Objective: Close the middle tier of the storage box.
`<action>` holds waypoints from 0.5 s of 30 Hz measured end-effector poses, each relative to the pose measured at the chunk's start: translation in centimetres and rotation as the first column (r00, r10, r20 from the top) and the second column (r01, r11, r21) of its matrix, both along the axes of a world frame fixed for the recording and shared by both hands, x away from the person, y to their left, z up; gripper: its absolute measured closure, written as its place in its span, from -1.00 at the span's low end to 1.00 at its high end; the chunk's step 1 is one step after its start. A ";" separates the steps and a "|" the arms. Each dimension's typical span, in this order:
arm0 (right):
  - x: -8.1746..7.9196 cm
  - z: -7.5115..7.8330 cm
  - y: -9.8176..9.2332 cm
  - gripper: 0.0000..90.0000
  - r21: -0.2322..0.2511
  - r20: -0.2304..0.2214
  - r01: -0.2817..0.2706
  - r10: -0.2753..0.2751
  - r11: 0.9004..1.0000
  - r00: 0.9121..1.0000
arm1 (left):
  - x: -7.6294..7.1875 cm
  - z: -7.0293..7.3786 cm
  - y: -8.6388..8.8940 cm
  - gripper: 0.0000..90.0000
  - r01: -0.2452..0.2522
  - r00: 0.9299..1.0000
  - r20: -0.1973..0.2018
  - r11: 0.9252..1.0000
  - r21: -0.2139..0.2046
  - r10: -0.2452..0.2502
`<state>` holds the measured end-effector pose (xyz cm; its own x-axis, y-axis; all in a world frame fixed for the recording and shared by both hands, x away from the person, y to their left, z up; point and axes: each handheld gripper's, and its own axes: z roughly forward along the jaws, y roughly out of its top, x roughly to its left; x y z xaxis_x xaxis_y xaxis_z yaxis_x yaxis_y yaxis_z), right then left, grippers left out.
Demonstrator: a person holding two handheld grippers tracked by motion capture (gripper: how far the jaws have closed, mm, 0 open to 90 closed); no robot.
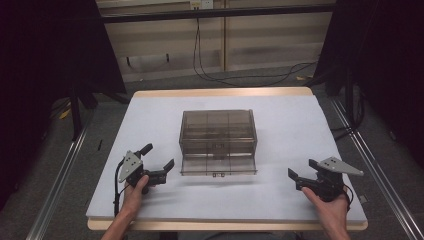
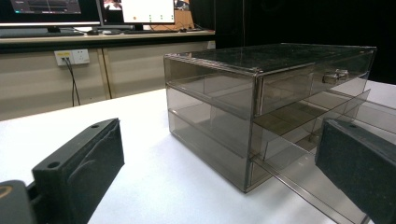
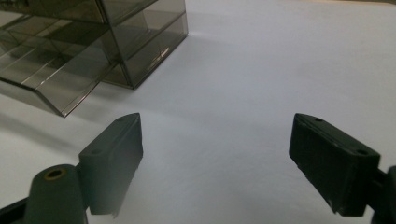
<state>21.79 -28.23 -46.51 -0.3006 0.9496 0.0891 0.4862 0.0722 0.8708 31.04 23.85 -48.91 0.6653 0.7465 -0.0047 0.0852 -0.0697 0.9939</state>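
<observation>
High view: smoked-clear drawer cabinet [image 1: 218,141] sits mid-frame on the white table [image 1: 280,200], both grippers low in frame on either side of it, neither touching it. Left gripper [image 1: 160,156] is lower left, held in the person's left hand [image 1: 136,186], jaws spread and empty, angled up and right toward the cabinet's near left corner, just beside it; grey three-cornered plate on top, cable trailing down at its left. Right gripper [image 1: 301,170] is lower right, in the right hand [image 1: 327,202], jaws spread and empty, pointing left, well apart from the cabinet. Both forearms come in from the bottom edge. The high view also gives the floor, the cables on it and the metal rails either side of the table. Left gripper view adds what the top-down view hides: the cabinet [image 2: 266,107] from the side at right of centre, two drawer levels with inner dividers, the lower drawer pulled out, a small handle [image 2: 335,76] on the upper drawer front; wall socket [image 2: 71,57] and monitors [image 2: 93,11] upper left. Its own jaws stand wide at lower left and lower right, bare table between them. Right gripper view shows the cabinet's near corner [image 3: 88,42] in the upper left, with the pulled-out lower drawer; jaws wide over bare table. I see nothing in any of the compartments.
</observation>
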 end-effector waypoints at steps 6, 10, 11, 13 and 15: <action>-0.6 0.1 -0.4 -0.28 0.067 0.041 0.000 -0.003 0.998 0.999 | 0.0 0.0 0.0 -0.97 0.005 1.000 0.002 1.000 0.011 -0.005; -1.2 0.3 0.3 -0.02 0.112 0.078 -0.037 0.028 0.993 0.997 | 0.0 0.0 0.2 -0.97 0.003 1.000 0.003 1.000 0.023 -0.003; -1.3 0.4 0.5 0.02 0.112 0.079 -0.044 0.035 0.993 0.996 | 0.0 0.0 0.2 -0.97 0.003 1.000 0.003 1.000 0.023 -0.003; -1.3 0.3 1.0 0.11 0.114 0.055 -0.080 0.074 0.990 0.996 | 0.0 0.0 0.1 -0.97 0.004 1.000 0.002 1.000 0.020 -0.004; -1.3 0.2 1.3 0.23 0.130 0.055 -0.108 0.101 0.986 0.993 | 0.0 0.0 0.2 -0.97 0.003 1.000 0.003 1.000 0.023 -0.003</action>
<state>20.51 -26.92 -46.32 -0.4044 0.8935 0.1952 0.4396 0.0027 0.8982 31.04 24.01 -48.88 0.6676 0.7443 0.0145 0.0821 -0.0931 0.9923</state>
